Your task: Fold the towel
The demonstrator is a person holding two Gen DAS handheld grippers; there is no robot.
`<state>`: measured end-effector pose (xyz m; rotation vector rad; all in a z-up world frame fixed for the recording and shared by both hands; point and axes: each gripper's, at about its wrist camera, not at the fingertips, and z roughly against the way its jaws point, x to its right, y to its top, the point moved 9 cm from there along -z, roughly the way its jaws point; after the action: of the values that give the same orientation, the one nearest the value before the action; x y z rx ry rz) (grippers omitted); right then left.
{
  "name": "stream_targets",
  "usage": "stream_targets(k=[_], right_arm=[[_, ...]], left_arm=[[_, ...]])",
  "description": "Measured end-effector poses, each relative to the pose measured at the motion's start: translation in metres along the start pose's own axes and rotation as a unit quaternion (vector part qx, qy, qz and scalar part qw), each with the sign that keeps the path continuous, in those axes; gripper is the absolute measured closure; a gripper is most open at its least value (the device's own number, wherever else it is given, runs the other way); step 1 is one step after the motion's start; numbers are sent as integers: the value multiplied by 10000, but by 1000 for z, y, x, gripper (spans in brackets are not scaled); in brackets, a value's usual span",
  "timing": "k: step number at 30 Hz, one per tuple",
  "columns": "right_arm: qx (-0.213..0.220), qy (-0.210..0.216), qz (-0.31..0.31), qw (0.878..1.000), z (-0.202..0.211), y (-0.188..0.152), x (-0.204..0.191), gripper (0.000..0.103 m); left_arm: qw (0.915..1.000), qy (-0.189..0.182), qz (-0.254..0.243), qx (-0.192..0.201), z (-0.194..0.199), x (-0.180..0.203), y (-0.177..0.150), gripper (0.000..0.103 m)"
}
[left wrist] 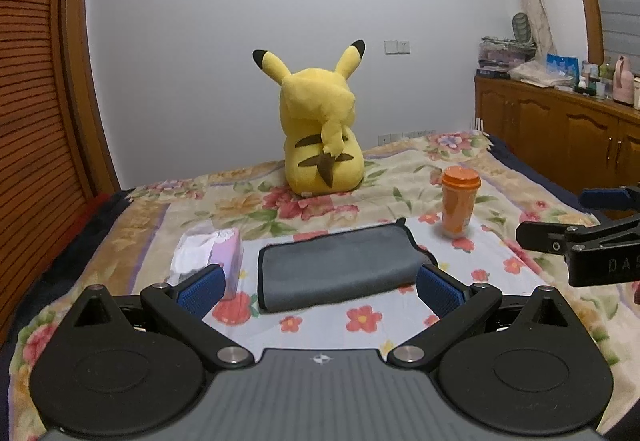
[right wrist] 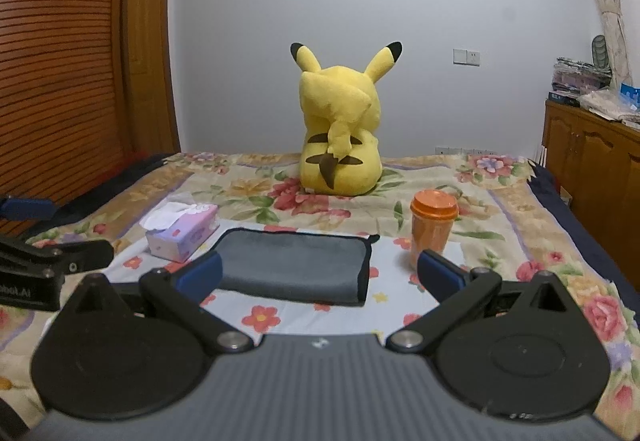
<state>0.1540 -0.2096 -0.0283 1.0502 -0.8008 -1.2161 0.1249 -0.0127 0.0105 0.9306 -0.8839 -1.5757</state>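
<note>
Left claw (left wrist: 320, 291) wide apart and holding nothing, right claw (right wrist: 320, 277) too, folded gray towel (left wrist: 340, 267) on flowery bed (left wrist: 520, 281), orange cup (left wrist: 460, 201) near it.

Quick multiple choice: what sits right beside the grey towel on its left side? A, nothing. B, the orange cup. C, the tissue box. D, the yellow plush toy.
C: the tissue box lies just left of the folded towel; the orange cup stands to its right.

A plain pale grey wall (right wrist: 320, 1) backs the floral-quilted bed (right wrist: 500, 209); a slatted brown wooden wardrobe (right wrist: 52, 61) stands left, a carved wooden cabinet (left wrist: 560, 129) right.
</note>
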Motion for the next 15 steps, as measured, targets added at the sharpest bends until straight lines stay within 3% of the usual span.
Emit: stream_targets(k=[15], right_arm=[[-204, -20, -28, 9998, 9, -33, -1, 0]], left_arm=[[9994, 2, 215, -277, 1, 5, -43, 0]])
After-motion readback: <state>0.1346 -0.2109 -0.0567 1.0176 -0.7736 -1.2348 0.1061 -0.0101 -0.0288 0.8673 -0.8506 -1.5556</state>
